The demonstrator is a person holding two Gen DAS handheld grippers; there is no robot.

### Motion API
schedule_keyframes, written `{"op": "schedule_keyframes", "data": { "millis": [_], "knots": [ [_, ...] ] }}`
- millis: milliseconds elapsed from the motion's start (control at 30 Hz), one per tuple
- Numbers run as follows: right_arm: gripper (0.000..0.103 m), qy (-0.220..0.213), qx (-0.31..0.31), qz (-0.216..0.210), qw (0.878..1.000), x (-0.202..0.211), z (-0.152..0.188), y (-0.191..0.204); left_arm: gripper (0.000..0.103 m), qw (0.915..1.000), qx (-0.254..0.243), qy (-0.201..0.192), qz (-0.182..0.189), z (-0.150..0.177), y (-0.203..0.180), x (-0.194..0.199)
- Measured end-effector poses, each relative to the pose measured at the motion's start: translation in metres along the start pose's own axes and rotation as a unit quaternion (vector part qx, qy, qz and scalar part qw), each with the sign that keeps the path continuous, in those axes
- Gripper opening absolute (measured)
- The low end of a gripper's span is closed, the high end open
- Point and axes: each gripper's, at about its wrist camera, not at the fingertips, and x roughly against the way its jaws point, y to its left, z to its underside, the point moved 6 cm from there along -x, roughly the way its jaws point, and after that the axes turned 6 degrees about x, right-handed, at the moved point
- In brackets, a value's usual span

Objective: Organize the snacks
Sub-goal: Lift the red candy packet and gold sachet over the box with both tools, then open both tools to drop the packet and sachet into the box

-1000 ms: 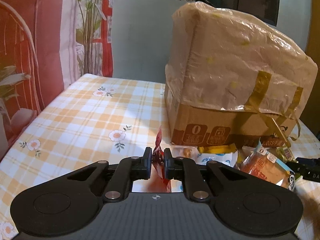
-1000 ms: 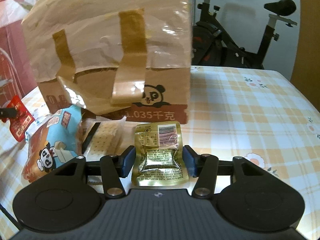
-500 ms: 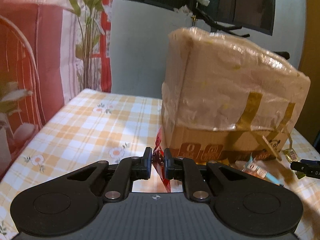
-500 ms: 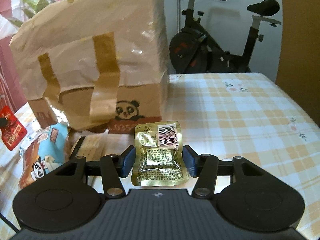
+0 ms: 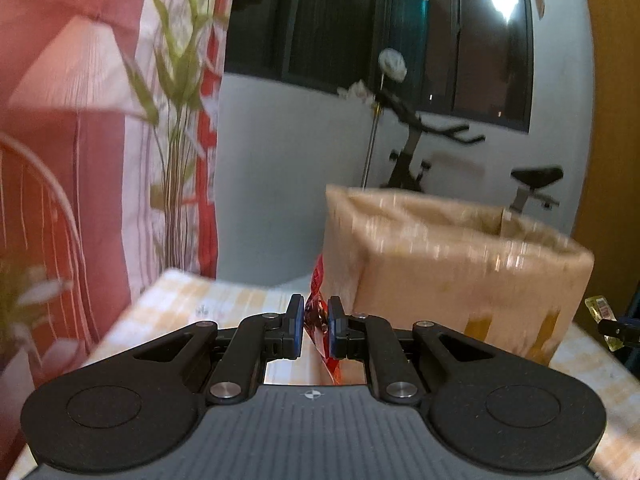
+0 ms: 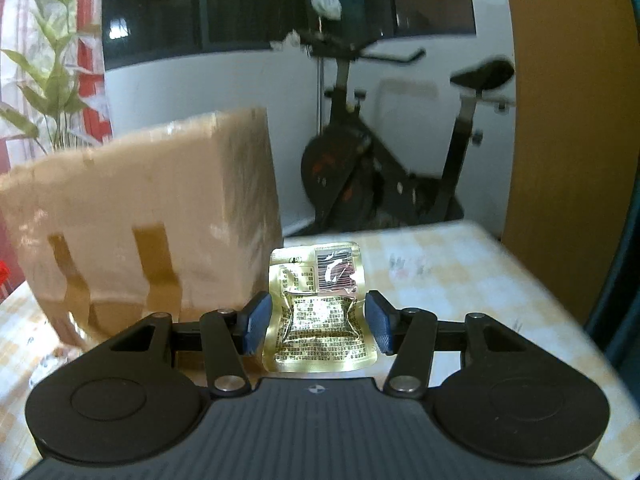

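Observation:
My left gripper (image 5: 314, 325) is shut on a thin red snack packet (image 5: 318, 316), held edge-on and lifted off the table. In the right wrist view my right gripper (image 6: 318, 322) is shut on a flat gold foil packet (image 6: 320, 312), its pads pressing both side edges. A large cardboard box (image 5: 452, 264) wrapped in shiny plastic stands on the checked tablecloth (image 5: 224, 300); its open top rim shows in the left wrist view. The same cardboard box (image 6: 148, 224) sits left of the gold packet. At the far right of the left wrist view, the gold foil packet (image 5: 600, 312) and a right fingertip (image 5: 618, 326) show.
An exercise bike (image 6: 384, 168) stands behind the table (image 6: 448, 264). A plant (image 5: 176, 120) and red patterned curtain (image 5: 80, 120) are at the left. A wooden panel (image 6: 568, 120) rises at the right. A dark window fills the back wall.
Both grippers have risen with their packets and tilted up; the box now appears lower and its top rim shows. The snacks lying by the box have dropped out of view.

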Motion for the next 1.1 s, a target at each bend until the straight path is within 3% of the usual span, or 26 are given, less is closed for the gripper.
{"op": "schedule_keyframes", "data": {
  "millis": [267, 467, 733, 967, 1033, 1100],
  "knots": [
    [0.055, -0.090, 0.032, -0.010, 0.995, 0.009, -0.083, 0.008, 0.013, 0.9964, -0.013, -0.073, 0.042, -0.071, -0.031, -0.004],
    [0.055, -0.132, 0.052, -0.060, 0.988, -0.005, -0.137, 0.041, 0.013, 0.9938, -0.017, -0.080, 0.076, -0.096, -0.065, -0.034],
    [0.055, -0.085, 0.075, -0.120, 0.986, -0.053, -0.142, 0.095, 0.013, 0.9935, -0.036, -0.035, 0.103, -0.084, -0.102, -0.079],
    [0.055, -0.035, 0.089, -0.144, 0.985, -0.070, -0.127, 0.121, 0.014, 0.9929, -0.055, 0.009, 0.105, -0.063, -0.101, -0.102],
    [0.056, -0.026, 0.084, -0.146, 0.985, -0.072, -0.125, 0.122, 0.018, 0.9934, -0.052, 0.016, 0.101, -0.061, -0.096, -0.105],
    [0.058, -0.021, 0.079, -0.145, 0.986, -0.071, -0.123, 0.120, 0.037, 0.9939, -0.047, 0.021, 0.098, -0.060, -0.089, -0.105]
  ]
}}
